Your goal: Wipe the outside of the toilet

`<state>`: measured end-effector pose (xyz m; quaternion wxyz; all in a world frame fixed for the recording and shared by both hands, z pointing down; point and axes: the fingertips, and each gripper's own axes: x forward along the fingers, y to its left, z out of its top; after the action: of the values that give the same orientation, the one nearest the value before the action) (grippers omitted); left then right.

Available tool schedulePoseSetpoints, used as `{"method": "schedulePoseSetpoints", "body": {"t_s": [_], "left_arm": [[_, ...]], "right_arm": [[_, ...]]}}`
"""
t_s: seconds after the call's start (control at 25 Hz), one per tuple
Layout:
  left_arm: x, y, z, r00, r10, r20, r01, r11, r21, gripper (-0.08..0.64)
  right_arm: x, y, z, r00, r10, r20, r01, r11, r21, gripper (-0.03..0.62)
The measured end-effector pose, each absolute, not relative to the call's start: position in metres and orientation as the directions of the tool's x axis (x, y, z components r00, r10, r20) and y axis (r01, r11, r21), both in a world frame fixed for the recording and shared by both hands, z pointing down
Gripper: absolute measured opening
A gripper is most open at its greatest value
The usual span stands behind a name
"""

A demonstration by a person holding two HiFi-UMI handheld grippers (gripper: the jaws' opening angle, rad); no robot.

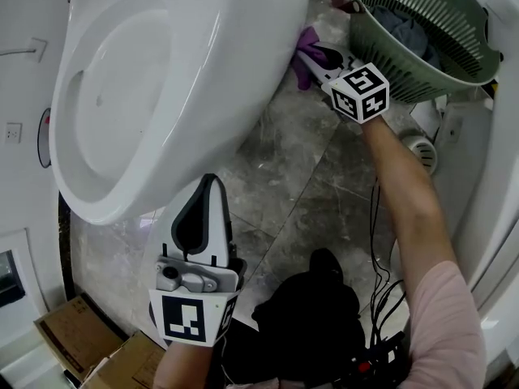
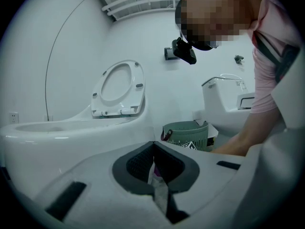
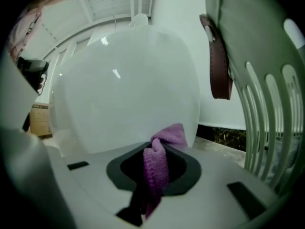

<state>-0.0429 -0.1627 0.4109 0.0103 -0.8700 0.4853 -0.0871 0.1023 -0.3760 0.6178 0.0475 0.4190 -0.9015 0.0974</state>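
The white toilet (image 1: 162,79) fills the upper left of the head view, its bowl seen from above. A purple cloth (image 1: 308,51) is pressed against the bowl's outer side low down, near the floor. My right gripper (image 1: 318,59) is shut on that cloth. In the right gripper view the cloth (image 3: 157,166) bunches between the jaws, right in front of the toilet's curved outside (image 3: 124,94). My left gripper (image 1: 209,181) hangs lower, below the bowl's front rim, jaws shut with nothing in them. In the left gripper view its tips (image 2: 153,144) meet beside the toilet (image 2: 71,132).
A green slotted basket (image 1: 422,31) with clothes stands just right of the right gripper, close to its jaws (image 3: 257,80). Cardboard boxes (image 1: 81,339) lie at the lower left. A floor drain (image 1: 420,148) and cables (image 1: 377,298) are on the grey stone floor. A second toilet (image 2: 228,104) stands behind.
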Motion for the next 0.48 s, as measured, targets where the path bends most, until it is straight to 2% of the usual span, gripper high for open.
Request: {"method": "schedulePoseSetpoints", "body": {"t_s": [0.48], "left_arm": [[-0.053, -0.152, 0.406, 0.527, -0.839, 0.136, -0.836, -0.540, -0.098, 0.009]], "right_arm": [[0.074, -0.340, 0.621, -0.674, -0.718, 0.174, -0.738, 0.650, -0.178, 0.058]]}}
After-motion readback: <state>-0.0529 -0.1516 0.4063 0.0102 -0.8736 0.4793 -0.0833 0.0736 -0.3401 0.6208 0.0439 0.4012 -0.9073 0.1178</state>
